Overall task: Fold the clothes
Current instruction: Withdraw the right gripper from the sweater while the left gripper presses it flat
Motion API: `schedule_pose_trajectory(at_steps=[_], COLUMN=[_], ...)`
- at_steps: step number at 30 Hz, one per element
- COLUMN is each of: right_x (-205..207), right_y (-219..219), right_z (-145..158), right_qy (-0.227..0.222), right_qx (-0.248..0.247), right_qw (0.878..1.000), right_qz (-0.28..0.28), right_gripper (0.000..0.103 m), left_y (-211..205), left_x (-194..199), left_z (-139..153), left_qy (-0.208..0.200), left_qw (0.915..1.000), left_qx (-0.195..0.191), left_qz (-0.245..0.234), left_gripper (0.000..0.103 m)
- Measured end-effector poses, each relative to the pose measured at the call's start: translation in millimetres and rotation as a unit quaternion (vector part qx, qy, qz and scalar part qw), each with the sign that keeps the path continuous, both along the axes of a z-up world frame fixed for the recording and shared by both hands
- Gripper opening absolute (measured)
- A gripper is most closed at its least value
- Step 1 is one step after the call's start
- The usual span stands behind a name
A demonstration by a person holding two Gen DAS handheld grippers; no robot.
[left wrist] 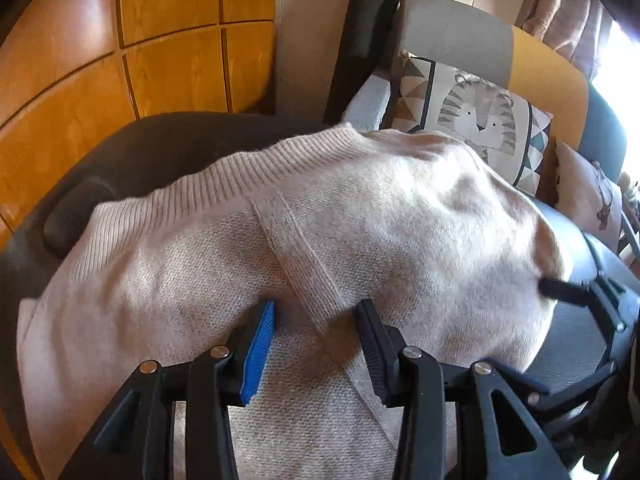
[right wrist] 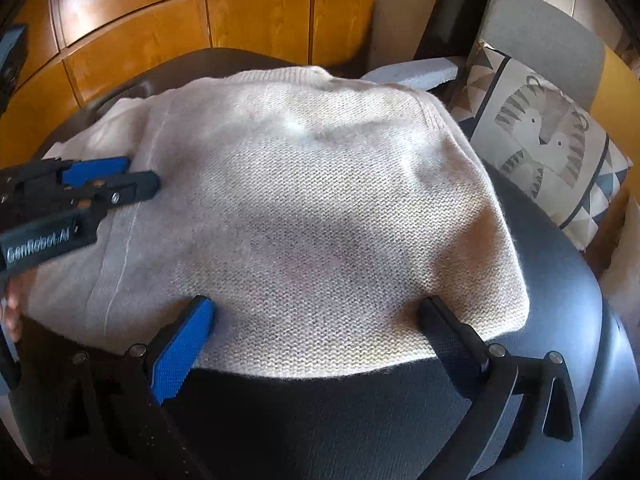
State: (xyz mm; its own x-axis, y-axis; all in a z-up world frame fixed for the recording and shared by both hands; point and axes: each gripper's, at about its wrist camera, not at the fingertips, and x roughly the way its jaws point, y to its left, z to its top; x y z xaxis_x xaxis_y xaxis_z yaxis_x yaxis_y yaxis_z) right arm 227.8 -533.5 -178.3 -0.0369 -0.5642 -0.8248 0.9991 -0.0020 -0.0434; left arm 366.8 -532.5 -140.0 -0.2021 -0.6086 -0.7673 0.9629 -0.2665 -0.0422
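We see bare dark tabletop free right of sweater; tiger cushion crowds far right edge, wood cabinet blocks behind.

I see the sweater lying on the table, reaching its far edge and stopping short of the near edge. My left gripper rests on the sweater's left side; my right gripper sits at its near hem. A cushion leans beyond the table's right edge, with wooden panels behind the far edge.
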Motion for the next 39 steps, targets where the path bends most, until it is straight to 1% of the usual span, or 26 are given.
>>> schedule_pose_trajectory(at_steps=[2, 5, 7, 10, 15, 18, 21, 24, 39], right_x=[-1, -1, -1, -1, 1, -1, -2, -1, -1], right_y=[-1, 16, 32, 56, 76, 80, 82, 84, 88], right_z=[2, 10, 15, 17, 13, 8, 3, 1, -1], right_qy=[-0.003, -0.005, 0.005, -0.002, -0.004, -0.008, -0.011, -0.004, -0.006], right_qx=[0.002, -0.004, -0.013, -0.010, 0.007, 0.019, 0.030, 0.028, 0.016], right_qw=[1.000, 1.000, 1.000, 0.999, 0.999, 0.999, 0.998, 0.999, 0.999], right_qz=[-0.002, -0.017, -0.023, -0.034, -0.043, -0.045, -0.046, -0.042, -0.047], right_gripper=[0.103, 0.103, 0.103, 0.103, 0.103, 0.103, 0.103, 0.103, 0.103], left_y=[-3, -1, 6, 19, 40, 46, 49, 50, 53], left_x=[2, 5, 6, 7, -2, -3, 0, 3, 10], left_z=[0, 5, 10, 15, 7, -2, -3, -2, -1], left_qy=[0.002, 0.010, 0.015, 0.027, 0.023, 0.021, 0.023, 0.025, 0.024], left_qw=[1.0000, 0.9999, 0.9998, 0.9995, 0.9984, 0.9977, 0.9977, 0.9976, 0.9971], left_qx=[0.001, 0.010, 0.014, 0.016, 0.039, 0.056, 0.056, 0.058, 0.064], left_qz=[0.001, 0.004, 0.003, -0.010, -0.033, -0.031, -0.031, -0.029, -0.034], left_gripper=[0.043, 0.043, 0.043, 0.043, 0.043, 0.043, 0.043, 0.043, 0.043])
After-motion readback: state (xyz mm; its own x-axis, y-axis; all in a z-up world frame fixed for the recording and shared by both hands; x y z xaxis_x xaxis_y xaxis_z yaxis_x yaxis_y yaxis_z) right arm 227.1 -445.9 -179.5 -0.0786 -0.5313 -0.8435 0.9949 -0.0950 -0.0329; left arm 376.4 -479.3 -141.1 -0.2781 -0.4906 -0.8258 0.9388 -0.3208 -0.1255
